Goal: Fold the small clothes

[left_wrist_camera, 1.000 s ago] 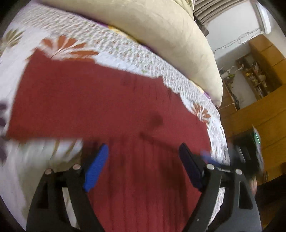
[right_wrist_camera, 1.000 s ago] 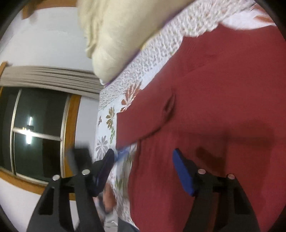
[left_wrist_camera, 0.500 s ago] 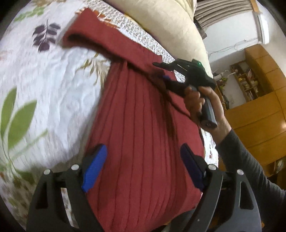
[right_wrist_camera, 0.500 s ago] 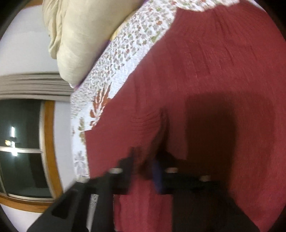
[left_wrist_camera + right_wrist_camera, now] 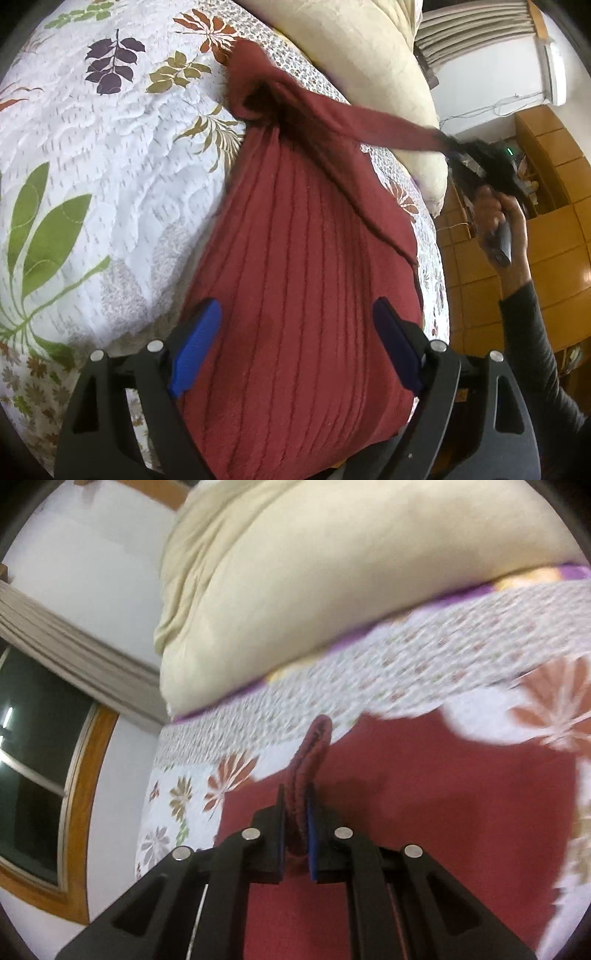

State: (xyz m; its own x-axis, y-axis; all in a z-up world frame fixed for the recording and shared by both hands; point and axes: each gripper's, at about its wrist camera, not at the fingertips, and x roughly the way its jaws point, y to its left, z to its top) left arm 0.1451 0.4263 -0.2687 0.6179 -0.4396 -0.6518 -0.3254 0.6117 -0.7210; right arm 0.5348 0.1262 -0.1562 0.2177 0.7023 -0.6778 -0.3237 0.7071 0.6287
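White quilt (image 5: 110,155) w/ leaf prints sits on the left. Red knit top (image 5: 303,295) lies on it, under the left gripper (image 5: 295,343), fingers spread wide w/ nothing in them. Right gripper (image 5: 295,834) (held by a hand (image 5: 498,218)) pinches the sleeve (image 5: 373,129), lifted near a cream pillow (image 5: 351,583).

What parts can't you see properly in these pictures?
- Left wrist view: the near hem of the red sweater is cut off by the bottom edge and the open left gripper.
- Left wrist view: the right gripper is blurred; its grip on the sleeve cuff cannot be made out there.
- Right wrist view: the bedspread print is smeared by motion.
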